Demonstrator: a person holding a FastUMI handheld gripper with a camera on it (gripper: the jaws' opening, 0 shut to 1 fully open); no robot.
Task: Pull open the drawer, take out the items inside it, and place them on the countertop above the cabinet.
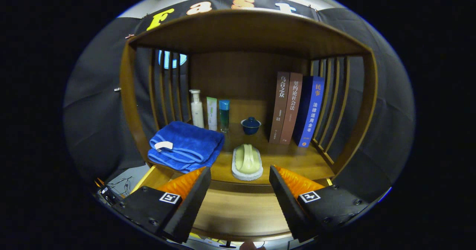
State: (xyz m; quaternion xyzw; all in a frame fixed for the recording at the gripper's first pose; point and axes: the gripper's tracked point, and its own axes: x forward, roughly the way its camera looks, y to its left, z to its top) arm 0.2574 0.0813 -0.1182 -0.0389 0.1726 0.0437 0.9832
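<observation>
My gripper (240, 171) is open, its fingers spread wide with nothing between them. Below and between the fingers lies the pulled-out wooden drawer (238, 209), showing its bare wooden bottom; its front part is hidden by the fingers. Just ahead of the fingertips, at the front edge of the countertop (297, 162), sits a pale green lump on a whitish oval dish (247, 162). The gripper is apart from it, a little nearer to me than the countertop's edge.
On the countertop lie a folded blue towel (186, 146) at the left, a white pump bottle (196, 108), a tube (212, 112) and a teal bottle (224, 115) behind it, a blue lidded cup (251, 125), and three upright books (297, 108). Slatted side walls and a wooden top enclose the space.
</observation>
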